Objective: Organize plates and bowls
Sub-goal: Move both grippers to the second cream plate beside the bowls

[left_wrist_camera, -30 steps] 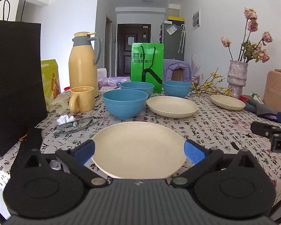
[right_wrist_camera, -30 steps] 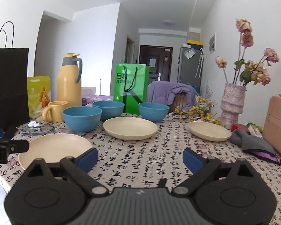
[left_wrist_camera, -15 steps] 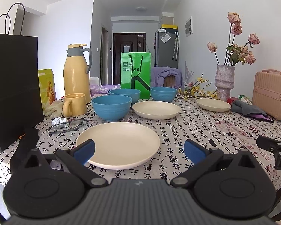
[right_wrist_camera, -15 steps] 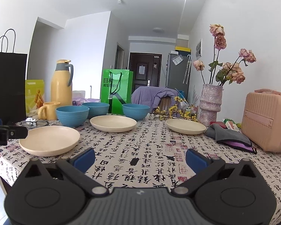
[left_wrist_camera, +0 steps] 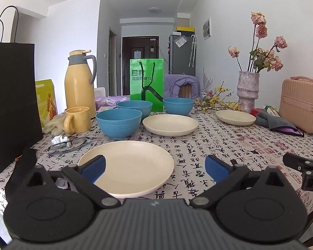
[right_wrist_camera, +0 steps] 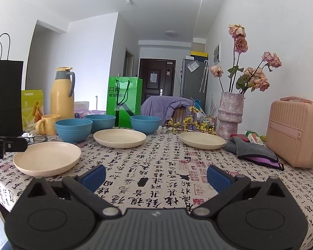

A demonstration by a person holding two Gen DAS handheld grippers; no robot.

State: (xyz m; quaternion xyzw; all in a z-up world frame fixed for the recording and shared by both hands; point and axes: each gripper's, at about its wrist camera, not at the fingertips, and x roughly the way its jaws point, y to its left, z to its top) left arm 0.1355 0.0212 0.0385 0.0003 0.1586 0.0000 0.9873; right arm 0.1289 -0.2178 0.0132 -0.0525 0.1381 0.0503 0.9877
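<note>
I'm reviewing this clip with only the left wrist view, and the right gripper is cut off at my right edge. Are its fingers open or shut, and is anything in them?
Observer: Open. In the right wrist view the right gripper has its blue-padded fingers wide apart, with only the printed tablecloth showing between them.
Operator: What does it point toward?
Observer: The cream plate in front of the vase lies ahead, slightly right of centre and well beyond the fingertips.
Operator: Anything else close on that side?
Observer: A grey cloth lies further right, in front of the pink case.
</note>
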